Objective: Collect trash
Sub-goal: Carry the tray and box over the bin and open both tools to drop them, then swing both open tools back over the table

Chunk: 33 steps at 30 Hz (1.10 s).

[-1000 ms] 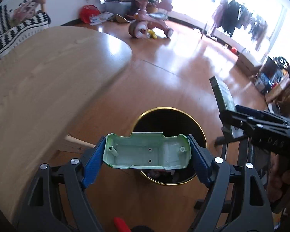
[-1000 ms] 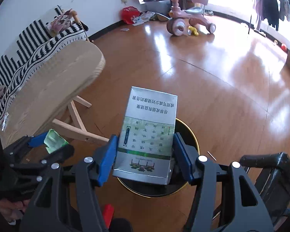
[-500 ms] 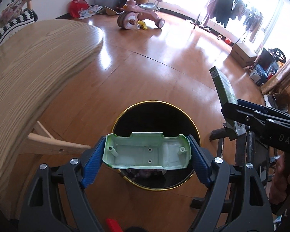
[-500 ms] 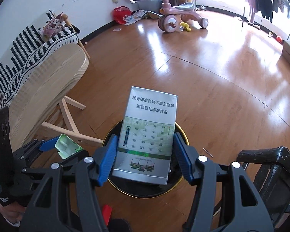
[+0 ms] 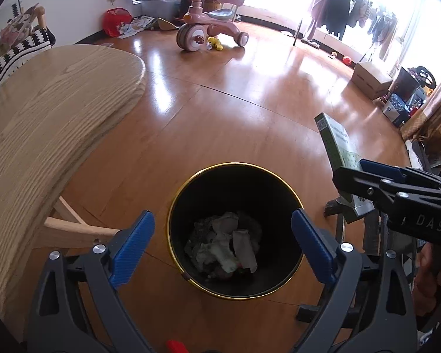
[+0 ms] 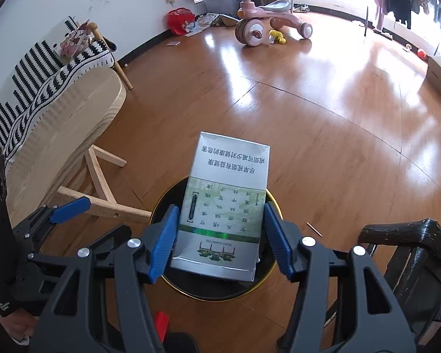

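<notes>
A black bin with a gold rim (image 5: 235, 163) stands on the wooden floor, holding crumpled paper and a pale green plastic piece (image 5: 220, 257). My left gripper (image 5: 222, 217) hangs over the bin's mouth, its jaws opening wide with nothing between them. My right gripper (image 6: 220, 209) is shut on a silver and green printed box (image 6: 226, 200), held upright above the same bin (image 6: 161, 203). From the left wrist view the box (image 5: 336, 144) shows edge-on at the right, just beside the bin. In the right wrist view the left gripper (image 6: 88, 223) is at the lower left.
A light wooden table (image 5: 44, 117) with angled legs stands left of the bin. A black chair (image 6: 411, 250) sits close on the right. A pink tricycle (image 5: 203, 29), a striped sofa (image 6: 29, 82) and a clothes rack lie farther back.
The left gripper's jaws have spread and the pale green plastic piece has left them; it now lies in the bin. The right gripper still holds the box over the bin.
</notes>
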Available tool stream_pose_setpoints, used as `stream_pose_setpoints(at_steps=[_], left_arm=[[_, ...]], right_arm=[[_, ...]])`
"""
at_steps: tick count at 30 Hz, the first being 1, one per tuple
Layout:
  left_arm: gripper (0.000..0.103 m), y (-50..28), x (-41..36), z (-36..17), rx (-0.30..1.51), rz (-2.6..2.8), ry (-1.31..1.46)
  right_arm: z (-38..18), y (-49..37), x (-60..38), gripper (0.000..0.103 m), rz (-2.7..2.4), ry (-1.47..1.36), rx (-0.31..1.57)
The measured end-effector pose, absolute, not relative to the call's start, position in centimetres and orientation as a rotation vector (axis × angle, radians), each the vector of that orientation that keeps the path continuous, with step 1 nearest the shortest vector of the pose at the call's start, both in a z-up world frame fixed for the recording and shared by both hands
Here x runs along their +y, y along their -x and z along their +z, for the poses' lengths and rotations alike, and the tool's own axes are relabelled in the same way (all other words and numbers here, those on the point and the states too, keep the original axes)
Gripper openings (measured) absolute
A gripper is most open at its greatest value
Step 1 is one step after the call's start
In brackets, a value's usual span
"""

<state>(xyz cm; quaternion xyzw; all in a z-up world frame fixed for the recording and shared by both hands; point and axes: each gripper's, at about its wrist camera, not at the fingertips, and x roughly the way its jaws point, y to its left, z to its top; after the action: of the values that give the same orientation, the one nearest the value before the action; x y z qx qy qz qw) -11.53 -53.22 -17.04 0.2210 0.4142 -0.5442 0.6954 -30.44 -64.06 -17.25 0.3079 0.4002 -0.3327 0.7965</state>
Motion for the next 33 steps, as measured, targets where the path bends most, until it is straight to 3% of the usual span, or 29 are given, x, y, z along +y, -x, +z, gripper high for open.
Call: stream_pose_setpoints(at_steps=[9, 11, 20, 33], left_arm=[[0.093, 9.6, -51.4, -15.7, 0.900, -1.163, -0.475], [0.093, 8.8, -50.8, -15.2, 0.893, -1.146, -0.464], [0.094, 4.4, -46.0, -12.6, 0.875, -1.060, -0.380], [0.094, -9.8, -26.3, -8.2, 0.766, -0.680, -0.312]], right_arm=[[-18.6, 28.0, -63.4, 0.060, -0.684, -0.655, 0.915], [-18.7, 27.4, -63.2, 0.071, -0.687, -0.653, 0.920], [-16.0, 23.0, -60.7, 0.075, -0.637, -0.591, 0.895], [-10.9, 5.8, -48.4, 0.077, -0.336, -0.411, 0.888]])
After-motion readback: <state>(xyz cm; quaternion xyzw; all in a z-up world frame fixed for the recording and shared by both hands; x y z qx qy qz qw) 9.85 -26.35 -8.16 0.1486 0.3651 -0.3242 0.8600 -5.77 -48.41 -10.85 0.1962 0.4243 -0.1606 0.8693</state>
